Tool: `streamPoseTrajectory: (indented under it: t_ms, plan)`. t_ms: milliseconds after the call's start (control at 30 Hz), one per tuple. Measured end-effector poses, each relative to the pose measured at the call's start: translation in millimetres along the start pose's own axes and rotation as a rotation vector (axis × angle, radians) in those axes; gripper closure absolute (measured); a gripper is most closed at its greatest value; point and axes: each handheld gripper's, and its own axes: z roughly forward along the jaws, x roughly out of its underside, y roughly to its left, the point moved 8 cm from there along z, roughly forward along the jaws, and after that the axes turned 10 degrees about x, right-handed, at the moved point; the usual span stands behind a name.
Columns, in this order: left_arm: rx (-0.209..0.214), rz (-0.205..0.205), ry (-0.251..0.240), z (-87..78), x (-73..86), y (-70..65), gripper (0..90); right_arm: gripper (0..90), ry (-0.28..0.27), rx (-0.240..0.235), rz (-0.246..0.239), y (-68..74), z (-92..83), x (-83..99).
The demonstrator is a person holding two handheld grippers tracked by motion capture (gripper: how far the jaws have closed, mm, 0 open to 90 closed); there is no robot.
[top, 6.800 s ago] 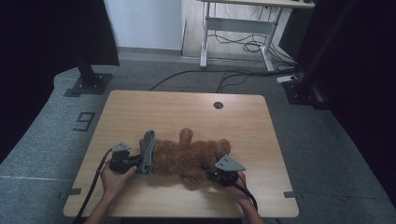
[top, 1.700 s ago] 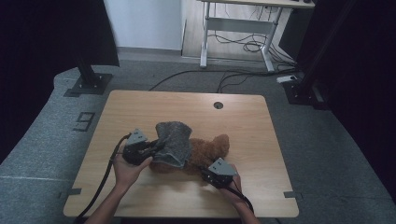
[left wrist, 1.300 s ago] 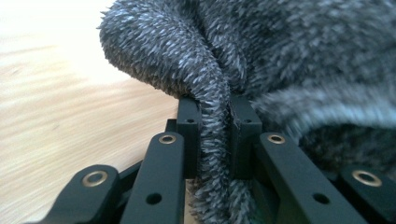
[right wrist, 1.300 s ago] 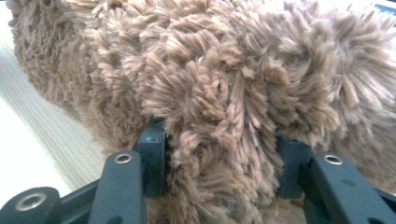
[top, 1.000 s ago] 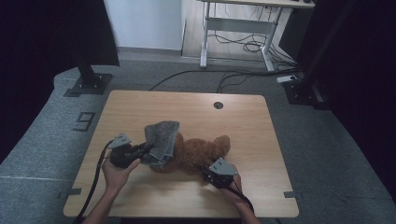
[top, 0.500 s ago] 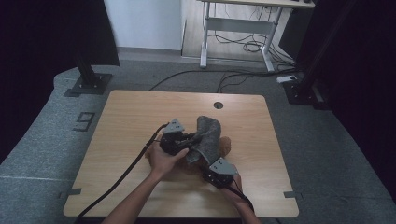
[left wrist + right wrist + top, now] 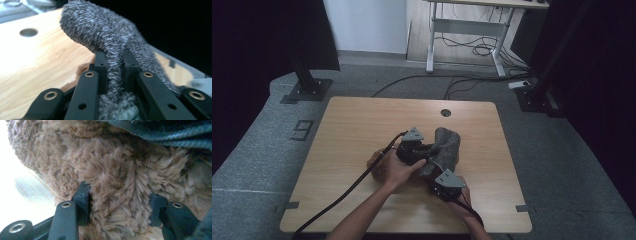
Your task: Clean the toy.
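A light wooden table point(image 7: 352, 130) stands on grey carpet point(image 7: 257, 150). The left gripper point(image 7: 113, 60) pinches a grey fuzzy cloth point(image 7: 105, 32); the right gripper point(image 7: 120, 202) clamps a brown teddy bear point(image 7: 112, 170).

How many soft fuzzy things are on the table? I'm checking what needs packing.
2. A grey fuzzy cloth, pinched in the left gripper, lies draped over a brown plush toy, which the right gripper clamps. More could be hidden underneath.
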Motion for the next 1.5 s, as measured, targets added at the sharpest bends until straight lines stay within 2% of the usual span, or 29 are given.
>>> streamPoseTrajectory:
  t_ms: [33, 67, 100, 133, 167, 200, 267, 333, 367, 433, 533, 600, 633, 667, 700, 800, 867, 900, 1067, 1100, 1200, 1233, 1267, 1333, 1367, 1500]
  plan:
    - [0.002, 0.021, 0.004, 0.8, -2.3, -6.4, 77.6, 49.6, 0.000, 0.000, -0.001, 0.2, 0.2, -0.2]
    - [0.002, 0.021, 0.004, 0.8, -2.3, -6.4, 77.6, 49.6, 0.000, 0.000, -0.001, 0.2, 0.2, -0.2]
    - [-0.020, 0.034, 0.039, 4.3, 0.0, -6.0, 77.6, 49.6, -0.002, 0.001, -0.002, 0.2, 0.8, -0.7]
    - [-0.020, 0.034, 0.039, 4.3, 0.0, -6.0, 77.6, 49.6, -0.002, 0.001, -0.002, 0.2, 0.8, -0.7]
    - [-0.037, 0.023, 0.074, 9.0, 5.0, 0.0, 77.6, 49.6, -0.002, 0.000, -0.003, 0.5, 0.6, -0.7]
    - [-0.037, 0.023, 0.074, 9.0, 5.0, 0.0, 77.5, 49.6, -0.001, -0.001, -0.004, 0.4, 0.5, -0.5]
    - [-0.050, 0.010, 0.111, 12.6, 11.6, 7.0, 77.5, 49.6, 0.001, -0.002, -0.002, 0.6, 0.4, -0.2]
    - [-0.081, 0.021, 0.136, 11.1, 14.7, 11.5, 77.5, 49.6, 0.003, -0.004, 0.000, 0.9, 0.5, 0.1]
    - [-0.113, 0.030, 0.152, 6.4, 15.8, 15.3, 77.5, 49.6, 0.002, -0.007, -0.002, 0.5, 0.5, 0.3]
    - [-0.122, 0.030, 0.154, 3.5, 16.5, 17.0, 77.5, 49.6, 0.002, -0.009, 0.000, 0.2, 0.5, 0.3]
    - [-0.130, 0.024, 0.153, -5.9, 20.8, 21.1, 77.6, 49.7, 0.002, -0.011, 0.006, 0.1, 0.2, 0.7]
    - [-0.157, 0.015, 0.147, -20.1, 26.8, 27.5, 77.6, 49.8, 0.000, -0.012, 0.009, 0.1, -0.2, 1.2]
    - [-0.157, 0.015, 0.147, -20.1, 26.8, 27.5, 77.6, 49.8, 0.000, -0.012, 0.009, 0.1, -0.2, 1.2]
    - [-0.178, 0.011, 0.144, -30.6, 31.2, 32.5, 77.7, 49.8, 0.001, -0.008, 0.007, 0.2, -0.1, 1.5]
    - [-0.178, 0.011, 0.144, -30.6, 31.2, 32.5, 77.7, 49.8, 0.001, -0.008, 0.007, 0.2, -0.1, 1.5]
    - [-0.201, -0.013, 0.120, -51.1, 37.8, 41.4, 77.7, 49.9, 0.004, 0.000, 0.004, 0.7, -0.1, 1.8]
    - [-0.227, -0.033, 0.088, -73.6, 43.3, 50.4, 77.7, 50.3, 0.008, 0.005, 0.006, -0.4, 0.1, 2.9]
    - [-0.227, -0.033, 0.088, -73.6, 43.3, 50.4, 77.7, 50.4, 0.012, 0.007, 0.010, -1.0, 0.3, 3.4]
    - [-0.248, -0.072, 0.052, -106.5, 58.4, 61.5, 77.6, 50.6, 0.013, 0.014, 0.012, -1.3, 1.0, 3.3]
    - [-0.259, -0.079, 0.050, -116.6, 66.8, 63.5, 77.5, 50.6, 0.018, 0.015, 0.020, -1.8, 1.0, 3.5]
    - [-0.264, -0.087, 0.045, -125.4, 75.0, 65.1, 77.5, 50.6, 0.019, 0.019, 0.022, -2.4, 1.4, 3.6]
    - [-0.268, -0.105, 0.017, -135.7, 85.0, 66.1, 77.5, 50.6, 0.019, 0.021, 0.021, -2.5, 1.4, 3.6]
    - [-0.268, -0.105, 0.017, -135.7, 85.0, 66.1, 77.4, 50.7, 0.019, 0.021, 0.022, -2.5, 1.4, 3.7]
    - [-0.276, -0.116, -0.001, -145.3, 98.0, 66.4, 77.5, 50.7, 0.019, 0.024, 0.023, -2.6, 1.4, 3.8]
    - [-0.276, -0.116, -0.001, -145.3, 98.0, 66.4, 77.5, 50.7, 0.019, 0.024, 0.023, -2.6, 1.4, 3.8]
    - [-0.287, -0.146, -0.001, -157.9, 115.4, 70.6, 77.4, 50.9, 0.018, 0.031, 0.029, -2.3, 1.8, 3.8]
